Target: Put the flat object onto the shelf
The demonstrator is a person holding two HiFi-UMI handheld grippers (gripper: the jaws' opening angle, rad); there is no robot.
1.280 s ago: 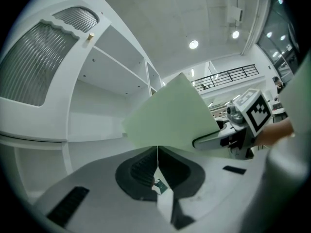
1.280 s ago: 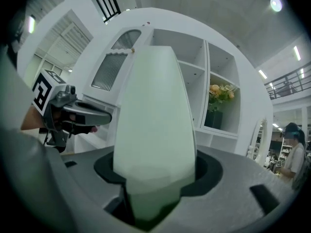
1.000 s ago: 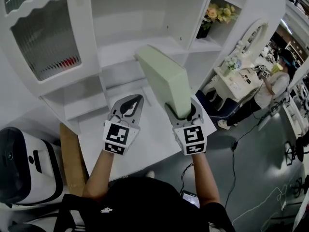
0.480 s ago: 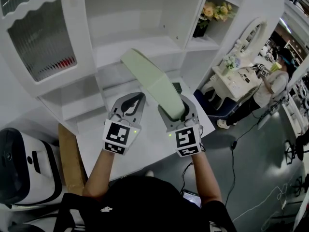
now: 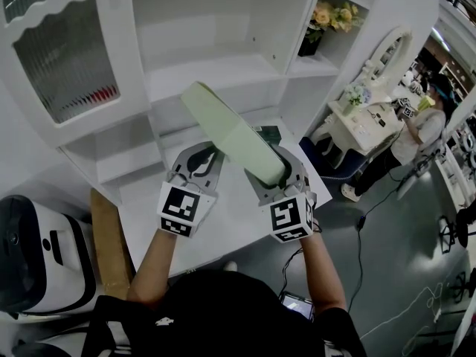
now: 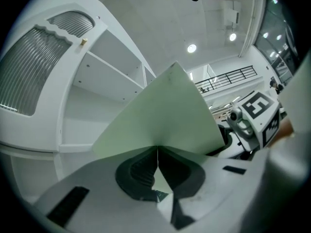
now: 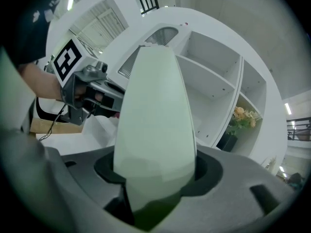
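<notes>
Here the right gripper point(image 5: 277, 171) is clamped on the near end of the flat object point(image 5: 230, 132), a pale green slab. In the right gripper view the jaws stand partly apart, one on each broad face of the flat object point(image 7: 155, 120), and its rounded near end sits deep in the dark throat between them. From that grip the slab runs away from the person, up and to the left in the head view, and is tilted rather than level. It is held clear of the white table point(image 5: 223, 225), and its far end reaches in front of the open shelf point(image 5: 216, 69) of the white unit, not resting on it.

The left gripper point(image 5: 212, 155) is just beside the slab, on its left, with its tips close under the slab's lower edge; whether they touch it I cannot tell. In the left gripper view the jaws are together, meeting in a thin line with nothing between them, and the green face of the flat object point(image 6: 160, 115) fills the space right behind them.

A ribbed glass door point(image 5: 67, 50) stands left of the shelf, and flowers point(image 5: 335, 19) sit in a compartment to its right.
</notes>
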